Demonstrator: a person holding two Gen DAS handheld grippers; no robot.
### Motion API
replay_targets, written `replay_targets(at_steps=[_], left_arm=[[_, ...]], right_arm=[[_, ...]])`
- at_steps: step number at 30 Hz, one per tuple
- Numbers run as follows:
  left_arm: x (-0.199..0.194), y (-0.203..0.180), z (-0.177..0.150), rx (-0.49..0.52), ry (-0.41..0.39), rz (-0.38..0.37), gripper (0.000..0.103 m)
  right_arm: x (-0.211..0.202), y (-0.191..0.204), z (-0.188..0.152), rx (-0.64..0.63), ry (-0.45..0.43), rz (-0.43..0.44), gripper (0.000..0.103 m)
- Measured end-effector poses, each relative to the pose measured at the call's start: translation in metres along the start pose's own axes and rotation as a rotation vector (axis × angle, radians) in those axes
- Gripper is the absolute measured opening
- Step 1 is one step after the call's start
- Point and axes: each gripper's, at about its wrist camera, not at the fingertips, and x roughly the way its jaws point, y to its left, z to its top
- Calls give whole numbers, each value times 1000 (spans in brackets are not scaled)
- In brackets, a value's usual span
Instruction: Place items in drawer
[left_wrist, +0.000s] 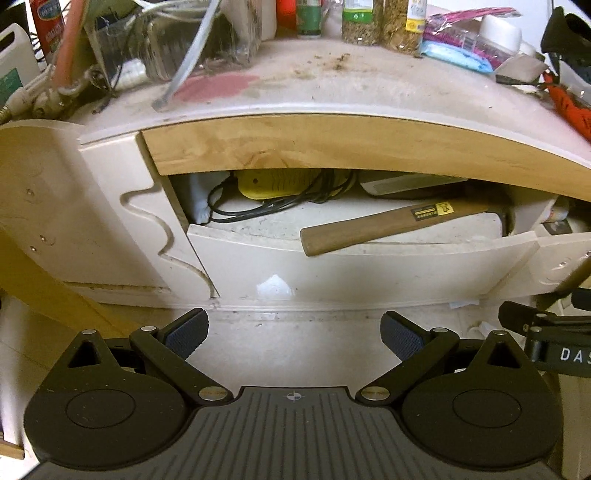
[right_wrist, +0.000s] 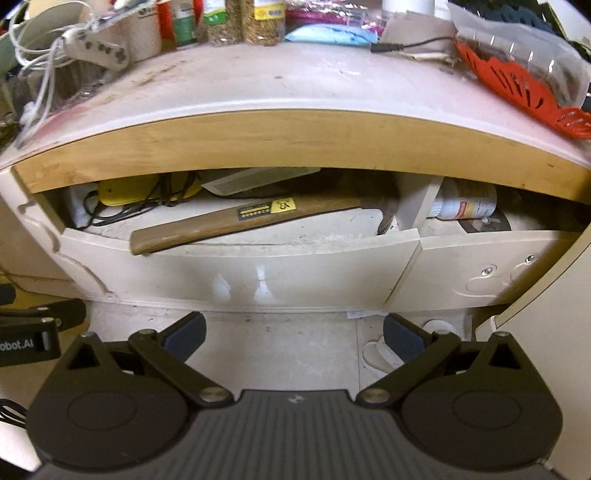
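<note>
In the left wrist view, your left gripper (left_wrist: 294, 334) hangs low in front of the drawer (left_wrist: 332, 266), with the jaws spread wide and nothing between them. The hammer (left_wrist: 391, 225) lies already inside, but its handle end rests over the front wall of the drawer, so I think you should push it deeper before you close. In the right wrist view, your right gripper (right_wrist: 294, 334) is also wide and empty, level with the drawer front and a little apart from it. The hammer head lies near the divider (right_wrist: 417, 199); approach the handle slowly.
</note>
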Motion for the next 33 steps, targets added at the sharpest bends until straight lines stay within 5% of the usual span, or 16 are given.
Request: replay_targets(at_steps=[16, 33], left_arm=[[-34, 2, -12, 17, -44, -32, 103], [-33, 3, -12, -2, -46, -35, 103]], right_arm=[[-48, 1, -17, -37, -80, -2, 103], [-50, 4, -18, -49, -88, 11, 103]])
